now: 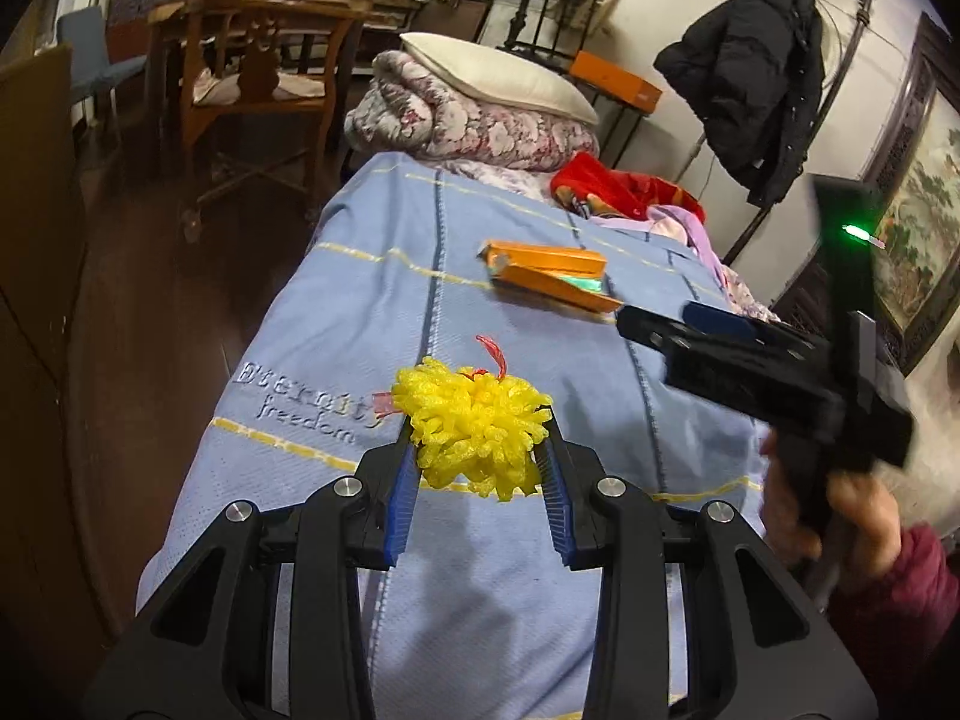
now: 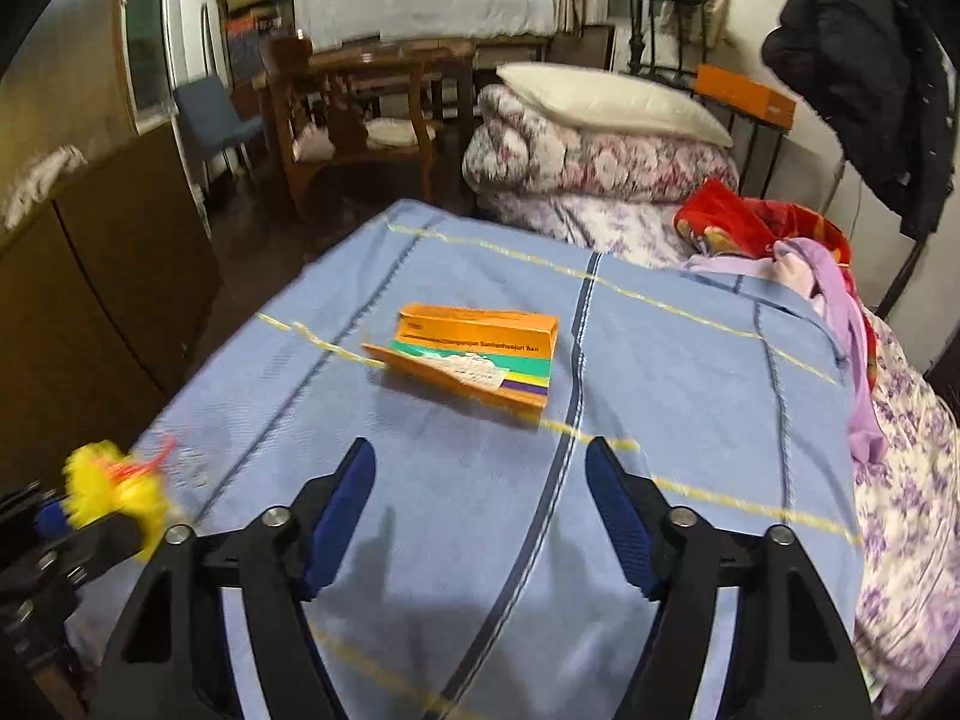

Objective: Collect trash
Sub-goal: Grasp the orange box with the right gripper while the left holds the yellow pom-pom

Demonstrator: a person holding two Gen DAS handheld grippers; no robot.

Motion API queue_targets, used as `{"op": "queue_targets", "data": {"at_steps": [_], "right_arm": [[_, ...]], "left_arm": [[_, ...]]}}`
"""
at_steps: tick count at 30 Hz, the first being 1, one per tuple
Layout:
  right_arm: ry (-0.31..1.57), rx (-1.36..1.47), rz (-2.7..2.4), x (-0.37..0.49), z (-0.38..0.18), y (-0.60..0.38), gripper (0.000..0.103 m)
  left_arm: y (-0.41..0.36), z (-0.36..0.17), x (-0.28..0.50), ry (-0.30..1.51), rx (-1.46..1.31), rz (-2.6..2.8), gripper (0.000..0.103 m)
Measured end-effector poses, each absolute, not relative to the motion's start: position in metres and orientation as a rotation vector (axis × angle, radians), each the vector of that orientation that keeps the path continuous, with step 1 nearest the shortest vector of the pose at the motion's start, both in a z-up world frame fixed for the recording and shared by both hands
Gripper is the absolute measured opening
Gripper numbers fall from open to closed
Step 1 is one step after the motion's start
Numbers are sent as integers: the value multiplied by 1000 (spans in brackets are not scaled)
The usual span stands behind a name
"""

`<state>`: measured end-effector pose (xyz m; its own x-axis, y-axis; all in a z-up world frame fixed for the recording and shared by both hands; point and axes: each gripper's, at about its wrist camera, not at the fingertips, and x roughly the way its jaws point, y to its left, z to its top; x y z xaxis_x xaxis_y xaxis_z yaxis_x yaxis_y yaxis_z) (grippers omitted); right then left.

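Observation:
My left gripper (image 1: 480, 450) is shut on a yellow foam net (image 1: 474, 426) with a red strip, held just above the blue bedspread (image 1: 360, 312). The net also shows blurred at the left edge of the right wrist view (image 2: 114, 492). An opened orange carton (image 2: 474, 360) lies on the bedspread (image 2: 690, 396) ahead of my right gripper (image 2: 480, 474), which is open and empty a short way in front of it. In the left wrist view the carton (image 1: 546, 273) lies beyond the net, and the right gripper (image 1: 654, 324) comes in from the right.
A folded floral quilt (image 1: 474, 120) with a white pillow (image 1: 498, 75) lies at the bed's far end. Red and lilac clothes (image 2: 780, 240) lie at the right side. A wooden chair (image 1: 240, 78) and a brown cabinet (image 2: 102, 300) stand to the left. A black coat (image 1: 756, 78) hangs at the right.

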<state>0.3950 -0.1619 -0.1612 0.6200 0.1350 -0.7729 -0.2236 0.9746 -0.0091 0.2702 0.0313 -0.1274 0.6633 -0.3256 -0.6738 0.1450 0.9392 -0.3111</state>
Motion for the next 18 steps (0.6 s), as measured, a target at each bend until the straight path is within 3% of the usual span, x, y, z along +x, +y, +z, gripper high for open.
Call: {"op": "queue_targets", "data": {"at_steps": [4, 8, 9, 10, 11, 18], "right_arm": [[969, -157, 184, 435, -190, -153, 52], [966, -219, 166, 452, -204, -142, 48], [961, -225, 166, 455, -204, -141, 36], [965, -222, 170, 455, -204, -140, 8], [971, -212, 178, 455, -204, -139, 0], [927, -140, 204, 415, -179, -151, 0]], "left_arm": [[35, -136, 274, 813, -251, -273, 37], [35, -145, 282, 831, -261, -288, 37], [35, -146, 284, 835, -263, -289, 37], [34, -147, 284, 839, -264, -291, 37], [34, -147, 285, 841, -266, -294, 37], [33, -137, 275, 817, -249, -297, 37]]}}
